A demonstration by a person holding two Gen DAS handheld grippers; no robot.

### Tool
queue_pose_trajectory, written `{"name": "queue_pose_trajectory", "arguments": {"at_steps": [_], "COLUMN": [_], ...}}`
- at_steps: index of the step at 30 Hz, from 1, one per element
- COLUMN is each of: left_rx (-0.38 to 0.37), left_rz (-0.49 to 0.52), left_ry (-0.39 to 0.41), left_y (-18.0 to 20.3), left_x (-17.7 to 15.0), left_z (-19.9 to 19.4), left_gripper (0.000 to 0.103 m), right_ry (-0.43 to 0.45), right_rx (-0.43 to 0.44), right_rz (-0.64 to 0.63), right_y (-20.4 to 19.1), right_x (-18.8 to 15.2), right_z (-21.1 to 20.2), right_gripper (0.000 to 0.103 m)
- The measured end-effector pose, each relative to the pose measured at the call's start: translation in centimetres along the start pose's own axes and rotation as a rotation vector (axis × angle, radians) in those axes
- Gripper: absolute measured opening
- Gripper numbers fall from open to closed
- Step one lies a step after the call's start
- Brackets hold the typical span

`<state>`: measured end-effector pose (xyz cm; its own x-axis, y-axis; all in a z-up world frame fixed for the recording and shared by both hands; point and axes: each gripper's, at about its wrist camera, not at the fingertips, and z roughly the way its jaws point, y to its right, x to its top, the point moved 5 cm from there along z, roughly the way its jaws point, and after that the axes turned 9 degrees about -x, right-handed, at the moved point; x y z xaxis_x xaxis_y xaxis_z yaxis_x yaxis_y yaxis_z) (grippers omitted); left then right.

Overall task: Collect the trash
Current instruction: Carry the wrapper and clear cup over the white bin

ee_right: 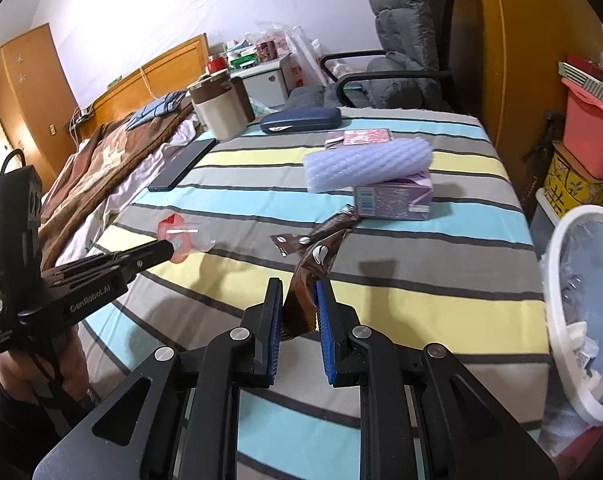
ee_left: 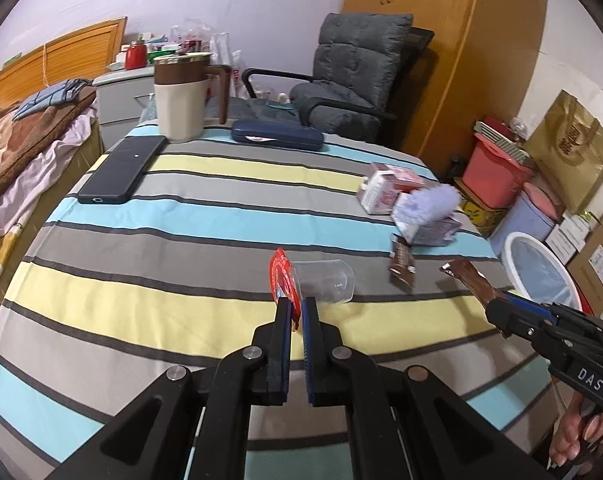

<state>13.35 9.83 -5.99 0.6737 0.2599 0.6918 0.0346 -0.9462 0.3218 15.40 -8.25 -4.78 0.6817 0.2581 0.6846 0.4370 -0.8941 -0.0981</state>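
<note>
A brown wrapper (ee_right: 301, 292) is clenched between the fingers of the right gripper (ee_right: 299, 300), raised above the striped table (ee_right: 421, 300) and short of the white bin (ee_right: 561, 320), which stands beside the table's edge. Only its lower end is pinched, so it is judged that the limp foil could slide out during the swing toward the bin. On the far side from the bin, a clear plastic cup (ee_left: 325, 280) with a red peeled lid (ee_left: 281, 276) is gripped by the left gripper (ee_left: 297, 308) at the lid alone; the cup could tear free. A second brown wrapper (ee_right: 321, 228) lies between them, and cartons and foam netting (ee_right: 365, 164) lie farther from the bin's rim.
</note>
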Motion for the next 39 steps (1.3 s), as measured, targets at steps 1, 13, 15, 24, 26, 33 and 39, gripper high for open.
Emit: {"name": "queue_pose_trajectory", "arguments": {"at_steps": [1,13,15,24,26,33,39], "left_rx": [-0.006,-0.093,-0.113,-0.170,-0.182,-0.233,-0.282], "left_rz": [0.004,0.083,0.099,0.164,0.181,0.261,0.323], "left_ry": [0.000,-0.019,-0.023,-0.054,-0.064,-0.100,-0.129], "left_y": [0.4,6.4,7.7,12.4,13.6,18.8,23.4], "left_x": [-0.1,-0.3,-0.2,-0.1,0.0,0.2,0.0], "left_z": [-0.1,0.2,0.5,2.1,2.7,5.1,7.1], "left_gripper": [0.005,0.005,0.005,0.005,0.005,0.005,0.005], "right_ry": [0.001,0.027,0.033,0.072,0.081,0.102,0.105], "right_rx": [-0.004,-0.063,-0.077,-0.129,-0.140,-0.211,-0.272], "right_rz": [0.004,0.073,0.085,0.149,0.162,0.246,0.303], "right_y": [0.2,3.4,4.2,7.7,8.4,12.9,16.2], "right_x": [-0.1,-1.3,-1.4,-1.8,-1.9,-3.0,-4.2], "right_z": [-0.2,-2.3,-2.6,-4.4,-4.8,-6.5,-7.7], "right_gripper": [0.019,0.019,0.019,0.019,0.019,0.019,0.019]}}
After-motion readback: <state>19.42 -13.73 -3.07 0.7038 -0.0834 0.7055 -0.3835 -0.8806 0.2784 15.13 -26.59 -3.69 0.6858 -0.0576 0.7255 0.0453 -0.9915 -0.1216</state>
